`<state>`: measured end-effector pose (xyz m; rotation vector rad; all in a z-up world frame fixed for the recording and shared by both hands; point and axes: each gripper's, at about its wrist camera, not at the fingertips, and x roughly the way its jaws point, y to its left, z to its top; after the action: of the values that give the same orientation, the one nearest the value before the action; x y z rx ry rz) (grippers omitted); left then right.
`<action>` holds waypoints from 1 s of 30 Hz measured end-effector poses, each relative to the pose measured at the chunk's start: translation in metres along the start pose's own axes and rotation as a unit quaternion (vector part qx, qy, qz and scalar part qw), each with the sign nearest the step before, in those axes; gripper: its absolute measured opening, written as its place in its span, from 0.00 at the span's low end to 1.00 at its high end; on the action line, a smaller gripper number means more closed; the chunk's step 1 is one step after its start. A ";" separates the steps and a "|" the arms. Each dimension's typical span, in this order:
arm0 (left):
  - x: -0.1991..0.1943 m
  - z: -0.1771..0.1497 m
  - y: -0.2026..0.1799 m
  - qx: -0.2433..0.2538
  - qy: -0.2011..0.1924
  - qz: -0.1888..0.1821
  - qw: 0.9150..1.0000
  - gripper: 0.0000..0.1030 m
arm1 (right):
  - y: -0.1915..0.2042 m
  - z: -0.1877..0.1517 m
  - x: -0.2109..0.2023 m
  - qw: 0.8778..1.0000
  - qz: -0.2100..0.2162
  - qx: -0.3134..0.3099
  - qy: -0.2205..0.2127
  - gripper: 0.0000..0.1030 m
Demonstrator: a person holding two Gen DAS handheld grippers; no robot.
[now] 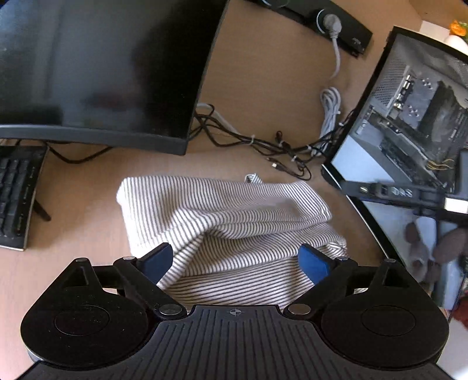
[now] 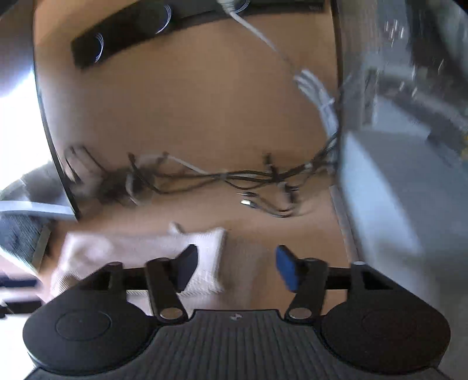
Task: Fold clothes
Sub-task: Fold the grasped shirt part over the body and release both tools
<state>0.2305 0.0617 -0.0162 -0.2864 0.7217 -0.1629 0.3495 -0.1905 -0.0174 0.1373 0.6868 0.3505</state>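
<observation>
A white garment with thin dark stripes (image 1: 222, 222) lies bunched and partly folded on the wooden desk (image 1: 257, 87). My left gripper (image 1: 234, 260) hovers over its near part, blue pads spread wide on either side of a raised fold, not pressing it. In the blurred right wrist view the same garment (image 2: 140, 251) lies at lower left. My right gripper (image 2: 234, 269) stands open just past the cloth's right edge, its left finger (image 2: 185, 267) in front of the cloth and bare desk between the pads. The other gripper's black arm (image 1: 403, 194) shows at right in the left wrist view.
A dark monitor (image 1: 96, 67) stands at the back left, a keyboard (image 1: 17, 198) beside it. A computer case (image 1: 415, 122) stands at right. Tangled cables (image 1: 263, 143) lie behind the garment, and a black power strip (image 1: 330, 20) runs along the far edge.
</observation>
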 end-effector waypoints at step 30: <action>0.077 0.023 0.015 -0.022 0.006 0.014 1.000 1.00 | -0.006 -0.051 0.004 0.997 -0.059 -0.013 -0.040 0.68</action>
<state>0.3040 0.0611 -0.0527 -0.3178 0.7423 -0.1233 0.3208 -0.1939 -0.0603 0.0851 0.6080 0.2400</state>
